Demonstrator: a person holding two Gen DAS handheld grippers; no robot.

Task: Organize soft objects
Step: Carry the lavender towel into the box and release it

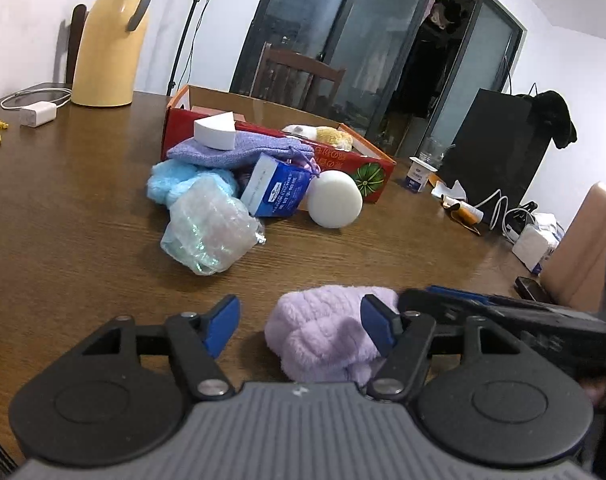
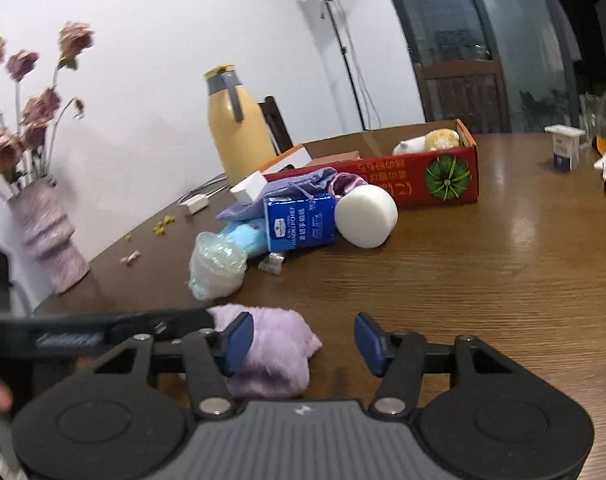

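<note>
A lilac fluffy cloth (image 1: 323,336) lies on the wooden table (image 1: 83,240), close in front of both grippers. My left gripper (image 1: 301,328) is open; the cloth sits between its jaws against the right pad, and the left pad is clear of it. My right gripper (image 2: 303,342) is open too, with the same lilac cloth (image 2: 275,352) at its left pad only. Farther off lies a pile: a purple knit pouch (image 1: 239,152), a white wedge sponge (image 1: 217,132), a light-blue fluffy cloth (image 1: 179,184), a clear plastic bag (image 1: 207,232), a blue tissue pack (image 1: 275,188) and a round white sponge (image 1: 335,200).
A red cardboard box (image 1: 343,160) behind the pile holds plush items (image 1: 331,134). A yellow thermos (image 1: 111,40) and a charger (image 1: 39,114) stand at the back left. A yogurt cup (image 1: 419,174) and cables (image 1: 503,216) are at the right. A vase of flowers (image 2: 51,236) stands at the table's left edge.
</note>
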